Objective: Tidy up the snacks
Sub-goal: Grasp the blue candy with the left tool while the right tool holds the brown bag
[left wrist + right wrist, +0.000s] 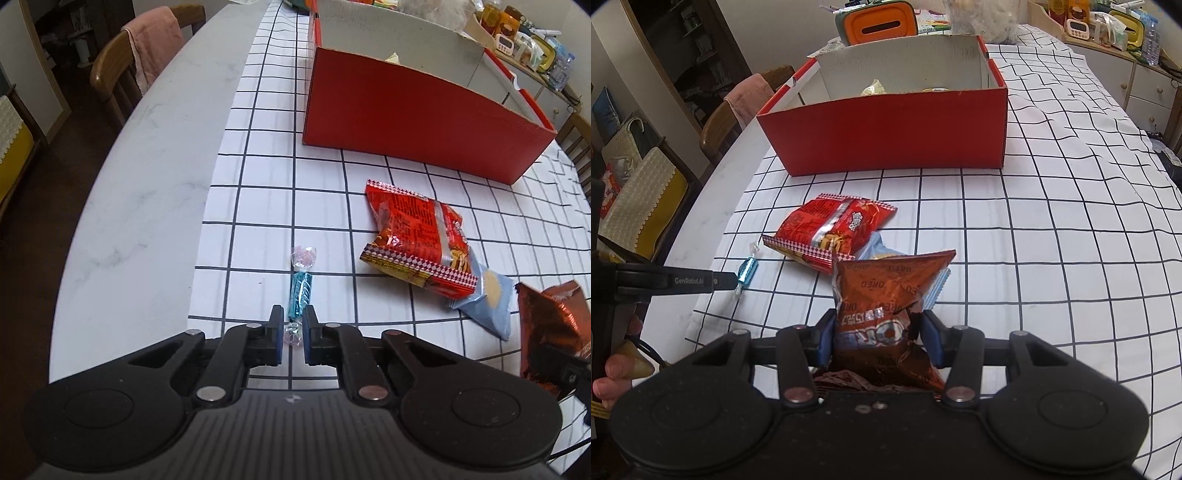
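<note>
A blue wrapped candy [301, 291] lies on the checked cloth, its near twisted end between the fingers of my left gripper [293, 325], which is nearly shut around that end. It also shows in the right wrist view [747, 271]. My right gripper [877, 330] is shut on a brown Oreo bag [886, 295], held upright above the cloth; the bag also shows in the left wrist view [550, 325]. A red snack bag [417, 240] lies on a pale blue packet [487, 299]. The red box [886, 136] stands open behind, with a few snacks inside.
The checked cloth [1052, 240] covers part of a white marble table [147, 177]. A wooden chair with a pink towel [147, 55] stands at the table's left edge. An orange container [877, 22] and a cluttered sideboard [1108, 26] lie beyond the box.
</note>
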